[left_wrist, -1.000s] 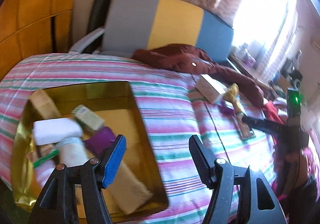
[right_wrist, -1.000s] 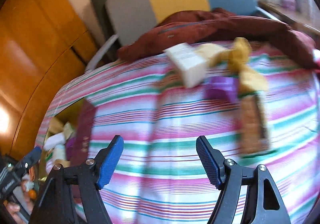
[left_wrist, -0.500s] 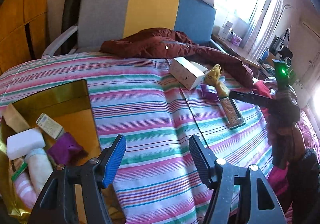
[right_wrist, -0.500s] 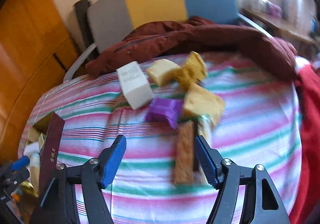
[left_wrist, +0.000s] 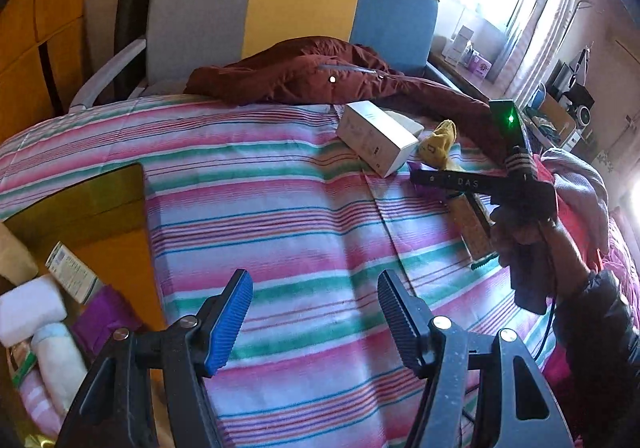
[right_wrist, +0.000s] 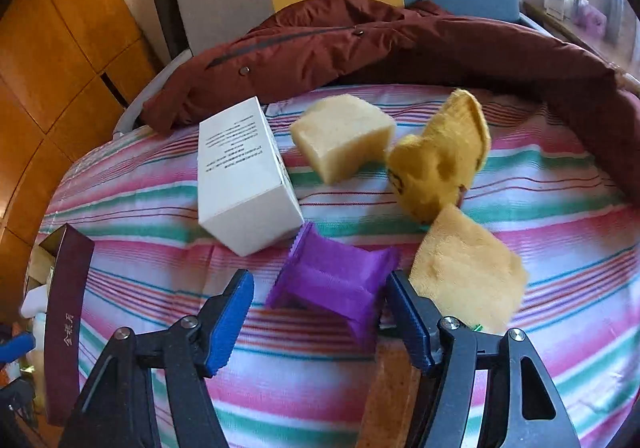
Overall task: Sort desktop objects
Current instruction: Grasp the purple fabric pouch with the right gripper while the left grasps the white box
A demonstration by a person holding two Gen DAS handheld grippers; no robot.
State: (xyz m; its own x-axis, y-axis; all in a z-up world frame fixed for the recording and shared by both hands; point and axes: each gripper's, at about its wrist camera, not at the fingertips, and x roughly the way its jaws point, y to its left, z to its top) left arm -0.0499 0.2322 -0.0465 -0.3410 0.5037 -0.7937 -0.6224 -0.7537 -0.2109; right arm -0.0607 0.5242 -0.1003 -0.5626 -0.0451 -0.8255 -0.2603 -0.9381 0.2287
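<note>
My right gripper is open, its jaws either side of a purple packet lying on the striped bedspread. Around the packet lie a white box, a pale sponge block, a yellow plush toy, a tan cloth and a long biscuit bar under the gripper. My left gripper is open and empty over bare bedspread, right of a gold tray holding a white sponge, a small carton and a purple packet.
A maroon jacket lies along the far edge of the bed before a grey, yellow and blue chair. The tray's dark red wall stands at the left in the right wrist view. Pink clothes are piled at right.
My right gripper has moved forward and down until the purple packet sits between its jaws. My left gripper has swung right, away from the tray; both stay open.
</note>
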